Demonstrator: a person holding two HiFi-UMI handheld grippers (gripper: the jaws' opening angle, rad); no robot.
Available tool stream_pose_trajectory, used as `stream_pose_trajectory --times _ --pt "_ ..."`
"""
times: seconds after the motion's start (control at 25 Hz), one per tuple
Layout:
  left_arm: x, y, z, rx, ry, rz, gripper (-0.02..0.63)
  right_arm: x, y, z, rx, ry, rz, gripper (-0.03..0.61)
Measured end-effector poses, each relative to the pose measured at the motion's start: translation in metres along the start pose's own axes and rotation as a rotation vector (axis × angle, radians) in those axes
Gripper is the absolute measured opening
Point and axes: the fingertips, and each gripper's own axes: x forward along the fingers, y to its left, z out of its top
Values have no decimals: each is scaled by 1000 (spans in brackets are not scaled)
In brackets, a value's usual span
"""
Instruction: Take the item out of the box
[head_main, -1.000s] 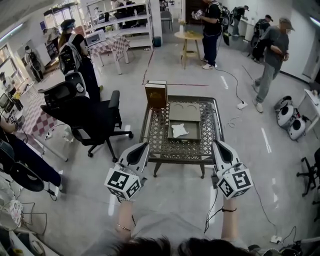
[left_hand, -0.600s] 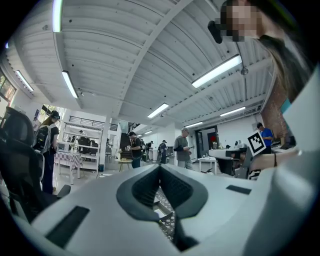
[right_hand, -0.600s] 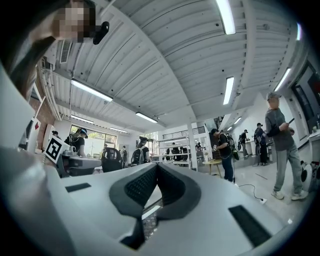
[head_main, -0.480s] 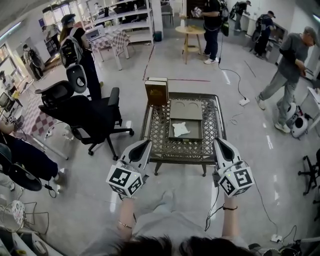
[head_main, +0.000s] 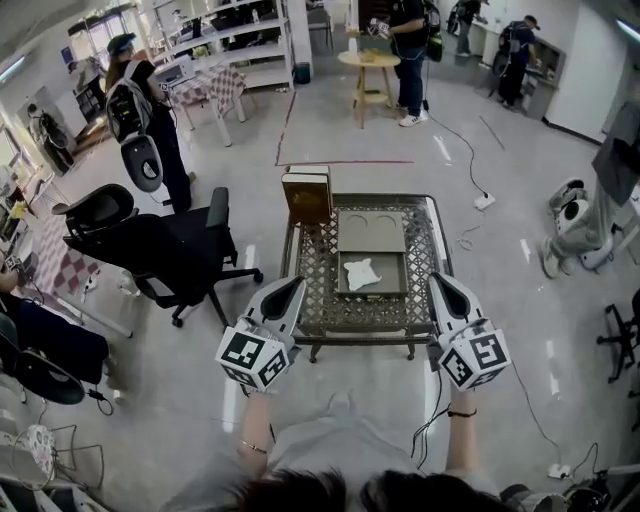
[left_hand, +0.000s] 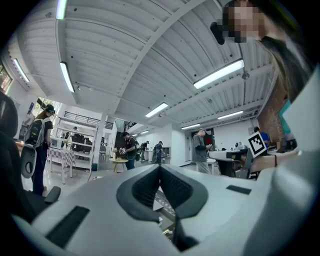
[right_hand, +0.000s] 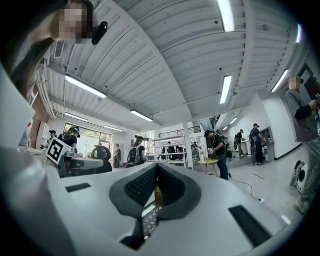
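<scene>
Approach step: left hand-held gripper and right hand-held gripper, both closed (nothing between the jaws), hover at the tabletop's near edge while the white item lies in the open box mid-tabletop, so next, I'd judge, one must open and reach in.

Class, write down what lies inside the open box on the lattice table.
An irregular white item lies on the floor of the open box. Anything beneath that item is covered and cannot be seen.
</scene>
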Motion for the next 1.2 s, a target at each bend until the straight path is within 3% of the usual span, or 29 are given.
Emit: stream_pose_trajectory --times 0.72,1.2 --pt "51 48 -22 -43 28 -72 17 64 -16 -27 27 38 -30 21" --pt "84 65 -58 -133 93 -52 17 99 -38 -65 75 156 16 21"
